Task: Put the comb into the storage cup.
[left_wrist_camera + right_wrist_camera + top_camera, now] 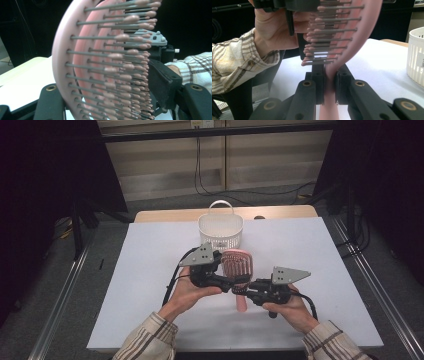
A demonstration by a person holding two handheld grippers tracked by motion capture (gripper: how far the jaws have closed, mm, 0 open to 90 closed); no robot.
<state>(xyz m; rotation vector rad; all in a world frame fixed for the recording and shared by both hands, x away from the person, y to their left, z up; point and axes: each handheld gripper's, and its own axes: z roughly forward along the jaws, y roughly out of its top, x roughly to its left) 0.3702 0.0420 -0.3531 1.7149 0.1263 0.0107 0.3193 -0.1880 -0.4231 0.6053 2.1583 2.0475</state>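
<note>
- Over on the left, the person's left hand [187, 292] comes up from a plaid sleeve [146, 340] and carries the left gripper [231, 283] above the white table [150, 270], its grey three-cornered plate tilted on top and a black cable looping down beside the wrist
- From the left gripper view, its black jaws stand one on each side of the head of the pink hairbrush [75, 65], with the pin-covered face turned across the frame; the jaws look spread wide around the head, but whether they actually press on it I cannot tell
- In the middle, the hairbrush [238, 270] is held up off the table between the two grippers, bristles facing up toward the high camera, handle pointing back toward the person
- Just behind the brush head stands a white slotted basket [220, 231] with a hoop handle, upright near the far edge of the white surface; nothing can be made out inside it from here
- To the right, the right gripper [250, 289] sits in the right hand [292, 310] and points left toward the brush
- In the right gripper view, its two jaws are squeezed in on the brush's narrow neck [329, 85], just where the handle meets the head, touching it on both sides
- That same view shows the basket wall [415, 57] off at the right edge, and the other hand [274, 32] beyond the bristles
</note>
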